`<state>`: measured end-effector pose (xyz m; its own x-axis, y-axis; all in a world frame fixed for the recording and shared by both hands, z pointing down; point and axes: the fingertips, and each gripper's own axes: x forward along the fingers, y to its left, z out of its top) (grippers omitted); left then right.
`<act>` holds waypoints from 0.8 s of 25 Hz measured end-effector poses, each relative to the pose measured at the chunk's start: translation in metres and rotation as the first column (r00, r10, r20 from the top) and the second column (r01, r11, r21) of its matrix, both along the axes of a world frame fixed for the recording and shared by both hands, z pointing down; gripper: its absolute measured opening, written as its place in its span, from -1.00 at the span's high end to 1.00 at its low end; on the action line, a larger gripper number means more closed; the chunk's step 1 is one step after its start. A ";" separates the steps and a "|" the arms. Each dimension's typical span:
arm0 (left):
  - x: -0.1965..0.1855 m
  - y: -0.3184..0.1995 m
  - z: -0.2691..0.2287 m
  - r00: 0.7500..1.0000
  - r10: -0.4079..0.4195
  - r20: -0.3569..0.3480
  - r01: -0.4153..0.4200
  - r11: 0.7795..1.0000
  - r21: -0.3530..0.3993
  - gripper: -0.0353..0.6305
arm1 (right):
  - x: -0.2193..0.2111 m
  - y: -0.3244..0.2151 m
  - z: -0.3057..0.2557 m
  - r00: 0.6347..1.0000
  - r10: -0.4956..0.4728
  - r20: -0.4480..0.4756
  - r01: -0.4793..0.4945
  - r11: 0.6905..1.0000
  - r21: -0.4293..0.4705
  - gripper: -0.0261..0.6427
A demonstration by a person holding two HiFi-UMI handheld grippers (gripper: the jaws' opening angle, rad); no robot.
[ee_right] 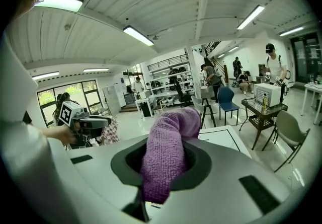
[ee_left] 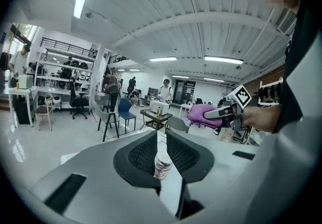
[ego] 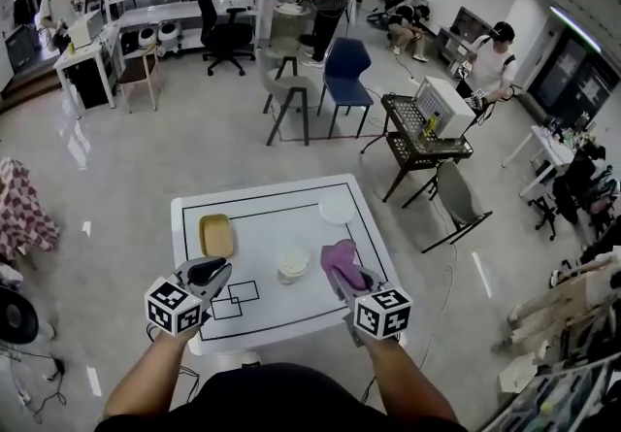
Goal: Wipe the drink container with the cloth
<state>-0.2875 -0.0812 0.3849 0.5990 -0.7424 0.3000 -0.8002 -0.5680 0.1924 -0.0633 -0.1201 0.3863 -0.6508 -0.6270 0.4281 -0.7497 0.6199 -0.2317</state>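
Note:
The drink container (ego: 292, 263), a pale cup, stands upright on the white table (ego: 291, 318) between my two grippers. In the left gripper view the drink container (ee_left: 162, 165) shows through the gap, farther off and untouched. My left gripper (ego: 221, 272) hovers to its left, open by only a narrow gap, with nothing held. To the container's right, my right gripper (ego: 342, 271) is shut on a purple cloth (ego: 339, 253). In the right gripper view the cloth (ee_right: 168, 152) sticks up out of the jaws and droops over forward. Both grippers are held above the table.
A yellow tray (ego: 215, 234) lies at the table's left and a white plate (ego: 337, 210) at its far right corner. Black lines mark rectangles on the tabletop. Chairs (ego: 346, 76), a cart (ego: 424, 134) and several people are on the floor beyond.

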 end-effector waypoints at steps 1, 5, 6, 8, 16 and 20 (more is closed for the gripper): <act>-0.005 -0.004 0.002 1.000 0.011 -0.002 -0.011 1.000 -0.002 0.67 | -0.006 -0.002 0.001 1.000 0.008 -0.001 -0.008 1.000 -0.002 0.70; -0.013 -0.018 0.011 0.996 0.086 -0.007 -0.086 0.996 -0.016 0.67 | -0.021 -0.006 0.007 0.998 0.055 -0.012 -0.055 0.998 -0.019 0.70; -0.012 -0.022 0.012 0.994 0.105 -0.005 -0.105 0.994 -0.018 0.67 | -0.023 -0.007 0.007 0.998 0.064 -0.013 -0.065 0.998 -0.022 0.70; -0.008 -0.030 0.018 0.991 0.136 0.000 -0.136 0.990 -0.021 0.67 | -0.026 -0.009 0.011 0.997 0.075 -0.018 -0.075 0.997 -0.029 0.70; 0.014 -0.058 0.057 0.971 0.238 -0.004 -0.238 0.968 -0.084 0.56 | -0.028 -0.030 0.038 0.994 0.101 -0.047 -0.105 0.991 -0.085 0.70; 0.047 -0.069 0.078 0.957 0.284 0.050 -0.279 0.955 -0.097 0.43 | -0.021 -0.042 0.058 0.997 0.068 -0.035 -0.071 0.990 -0.121 0.70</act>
